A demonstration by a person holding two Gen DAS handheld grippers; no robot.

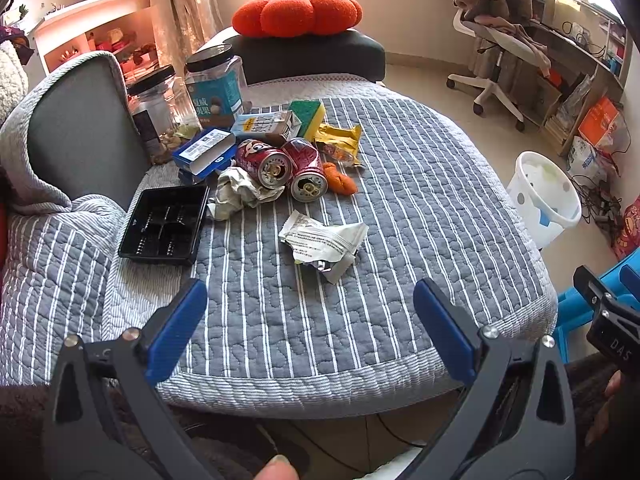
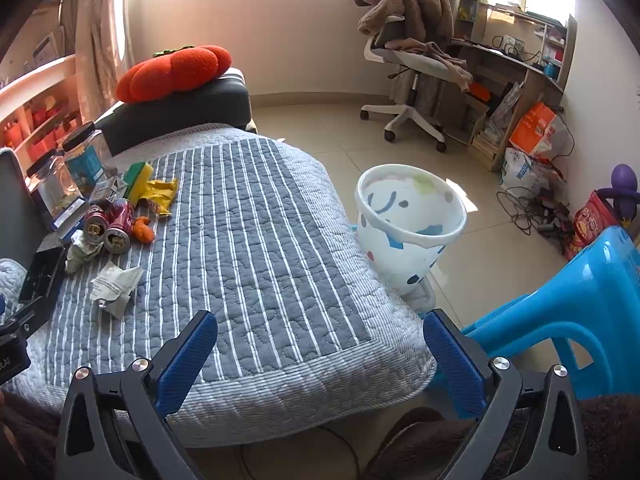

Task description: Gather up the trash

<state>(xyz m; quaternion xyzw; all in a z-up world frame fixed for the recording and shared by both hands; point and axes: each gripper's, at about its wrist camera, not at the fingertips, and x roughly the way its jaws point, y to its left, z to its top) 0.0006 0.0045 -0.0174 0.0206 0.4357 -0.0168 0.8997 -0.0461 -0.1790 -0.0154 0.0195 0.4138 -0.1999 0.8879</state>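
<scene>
Both grippers hang over the near edge of the striped quilt, left gripper and right gripper spread wide, holding nothing. Bare quilt runs ahead to a crumpled white wrapper; behind it lie two red cans, paper and boxes. Off the right edge stands an empty-looking white bin.

Home living room or bedroom: quilted sofa cover, tomato cushion, desk chair draped with blankets, cluttered desk, curtains
</scene>
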